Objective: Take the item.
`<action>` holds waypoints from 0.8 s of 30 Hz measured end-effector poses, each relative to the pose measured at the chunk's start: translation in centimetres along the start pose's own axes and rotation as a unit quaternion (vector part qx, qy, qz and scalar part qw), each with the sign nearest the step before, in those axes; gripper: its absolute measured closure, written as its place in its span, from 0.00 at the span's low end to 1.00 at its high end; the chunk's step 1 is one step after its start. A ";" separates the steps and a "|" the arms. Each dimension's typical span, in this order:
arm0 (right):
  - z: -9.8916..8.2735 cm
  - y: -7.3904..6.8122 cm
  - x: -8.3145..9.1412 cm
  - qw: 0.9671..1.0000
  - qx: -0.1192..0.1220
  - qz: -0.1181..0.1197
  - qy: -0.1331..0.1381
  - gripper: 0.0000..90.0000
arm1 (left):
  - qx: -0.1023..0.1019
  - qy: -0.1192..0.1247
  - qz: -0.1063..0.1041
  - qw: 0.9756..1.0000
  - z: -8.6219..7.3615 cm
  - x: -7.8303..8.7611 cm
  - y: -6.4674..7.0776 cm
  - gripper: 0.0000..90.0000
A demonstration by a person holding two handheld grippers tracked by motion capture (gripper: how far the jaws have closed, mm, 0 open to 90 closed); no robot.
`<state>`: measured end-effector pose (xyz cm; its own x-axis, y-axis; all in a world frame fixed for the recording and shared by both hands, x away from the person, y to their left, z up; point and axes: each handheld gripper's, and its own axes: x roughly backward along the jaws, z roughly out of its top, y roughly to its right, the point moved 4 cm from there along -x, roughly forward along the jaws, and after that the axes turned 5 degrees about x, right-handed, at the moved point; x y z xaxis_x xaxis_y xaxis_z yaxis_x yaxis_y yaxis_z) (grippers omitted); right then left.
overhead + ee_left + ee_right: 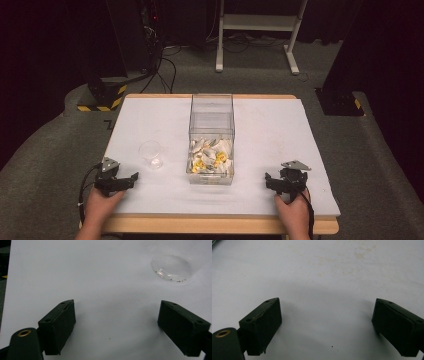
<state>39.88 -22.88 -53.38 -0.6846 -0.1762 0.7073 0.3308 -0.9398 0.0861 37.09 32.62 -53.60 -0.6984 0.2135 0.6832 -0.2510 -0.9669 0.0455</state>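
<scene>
Our left gripper (116,325) stood with its jaws spread wide over bare table (280,130), nothing between them; our right gripper (327,326) was the same, wide and empty. Ahead of the left jaws and off to their right sat the small clear cup (172,267), upright, near but apart. In the high view the cup (151,153) lay just beyond the left gripper (131,178), beside the clear bin (212,107) of wrapped pieces. The left hand was plainly nearer; we judged the reach to be its job.
</scene>
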 end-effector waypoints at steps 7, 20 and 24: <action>0.0 0.0 0.0 1.000 0.000 -0.002 0.001 0.10 | 0.001 -0.001 0.000 1.000 0.0 0.0 0.0 0.17; 0.0 0.0 0.0 1.000 0.001 0.002 -0.001 0.10 | 0.003 0.000 -0.002 1.000 0.0 0.0 0.0 0.17; 0.0 0.0 0.0 1.000 0.001 0.001 -0.001 0.10 | 0.004 -0.002 -0.001 1.000 0.0 0.0 0.1 0.17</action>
<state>39.93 -22.89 -53.35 -0.6821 -0.1781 0.7093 0.3336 -0.9389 0.0850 37.13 32.55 -53.58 -0.6952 0.2159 0.6857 -0.2477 -0.9674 0.0534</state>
